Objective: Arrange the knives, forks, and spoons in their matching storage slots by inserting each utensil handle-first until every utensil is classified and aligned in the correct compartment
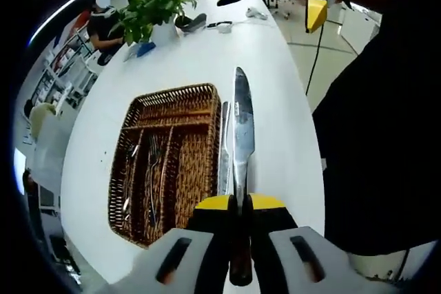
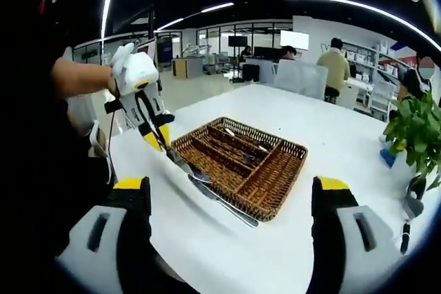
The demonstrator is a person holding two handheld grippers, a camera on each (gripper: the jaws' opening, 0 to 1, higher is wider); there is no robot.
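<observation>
Knife (image 1: 242,129) handle hidden between jaws

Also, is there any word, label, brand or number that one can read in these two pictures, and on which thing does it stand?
None can be read.
The knife blade and the wicker tray carry no visible marking.
The wall screens far behind are too small and blurred to read.
</observation>
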